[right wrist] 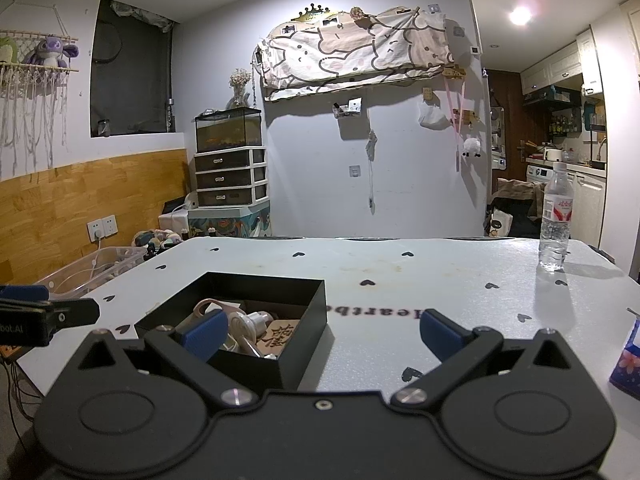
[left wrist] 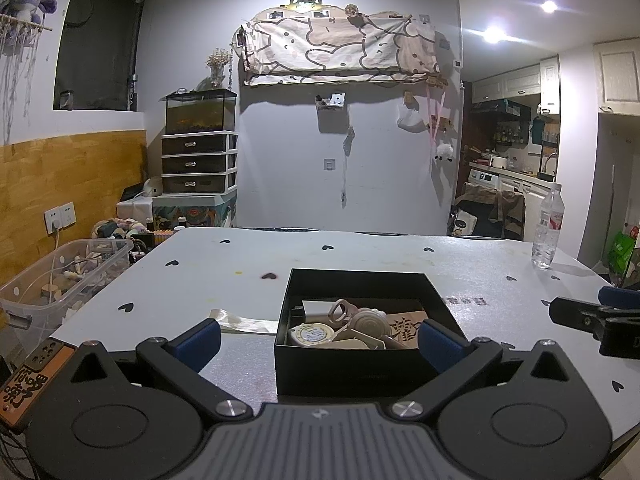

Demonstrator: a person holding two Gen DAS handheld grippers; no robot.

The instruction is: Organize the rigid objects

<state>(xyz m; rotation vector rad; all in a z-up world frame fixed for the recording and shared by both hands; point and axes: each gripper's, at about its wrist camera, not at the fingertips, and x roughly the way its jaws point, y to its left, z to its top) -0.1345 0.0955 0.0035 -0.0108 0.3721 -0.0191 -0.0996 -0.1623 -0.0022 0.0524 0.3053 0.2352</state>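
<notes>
Roughly, per scene:
box: black box [left wrist: 360, 320] sits near the front of the desk [left wrist: 400, 256], open top, partly filled with small rigid items
contents: round dial piece [left wrist: 310, 335], pale spiral piece [left wrist: 370, 322], pinkish ring [left wrist: 343, 310], wooden plaque [left wrist: 406, 326] with a carved character (others too jumbled to name)
box vs left jaws: dead ahead, between the two fingers, near wall just in front of the left gripper [left wrist: 320, 340]
box vs right jaws: off to the left; left finger overlaps the box in view, right gripper [right wrist: 320, 334] mostly faces bare desk
long axis: box looks close to square, no clear long axis; near wall runs across the left jaws' line
nearer hand: left, by my read
left jaws: spread wide, holding nothing
right jaws: spread wide, holding nothing
loose items: wooden tag [left wrist: 28, 384] at desk's left edge beside the left gripper; blue carton [right wrist: 628, 356] at far right
other: water bottle [right wrist: 556, 216] at back right, well apart from the box; clear bin [left wrist: 60, 276] off the desk's left side
</notes>
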